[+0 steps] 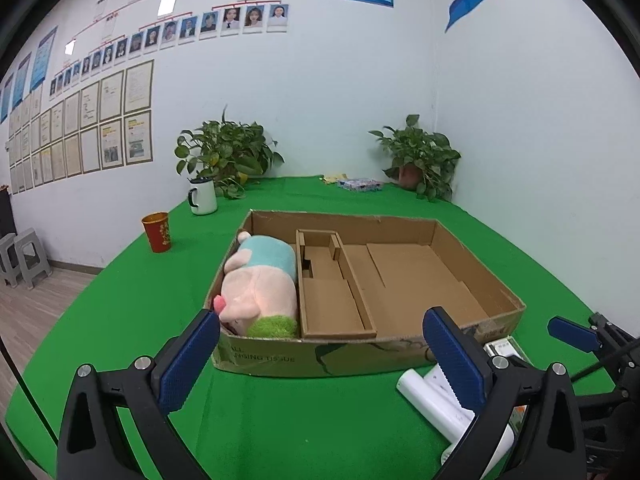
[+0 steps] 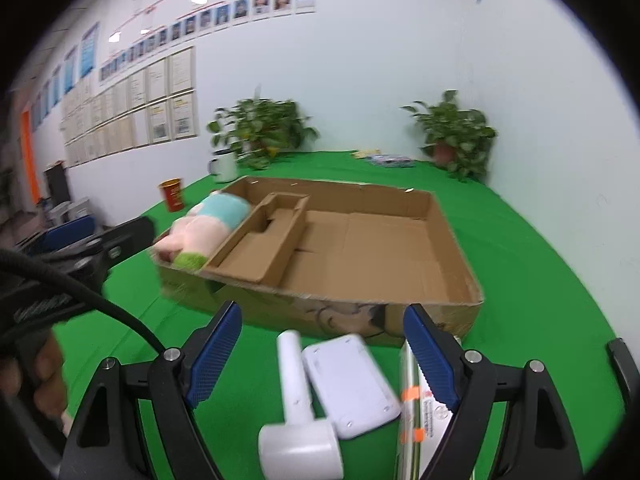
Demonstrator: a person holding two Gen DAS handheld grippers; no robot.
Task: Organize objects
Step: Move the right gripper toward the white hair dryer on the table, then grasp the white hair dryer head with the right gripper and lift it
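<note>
A shallow cardboard box point(image 1: 472, 256) point(image 2: 452, 256) with inner dividers sits on the green table. A pink plush toy point(image 1: 260, 284) point(image 2: 200, 224) lies in its left compartment. My left gripper point(image 1: 320, 364) is open and empty, just before the box's front wall. My right gripper point(image 2: 320, 360) is open above a white T-shaped device point(image 2: 296, 408) point(image 1: 444, 404), a white flat box point(image 2: 352, 384) and a shiny packet point(image 2: 412, 412), all lying on the cloth in front of the cardboard box. The right gripper also shows in the left wrist view point(image 1: 576, 336).
A red cup point(image 1: 158, 232) point(image 2: 173, 194) and a white mug point(image 1: 203, 196) point(image 2: 224, 166) stand left of the box. Two potted plants point(image 1: 228, 152) point(image 1: 424, 160) and a small packet point(image 1: 358, 184) are at the table's far edge. Grey stools point(image 1: 24, 258) stand on the floor at left.
</note>
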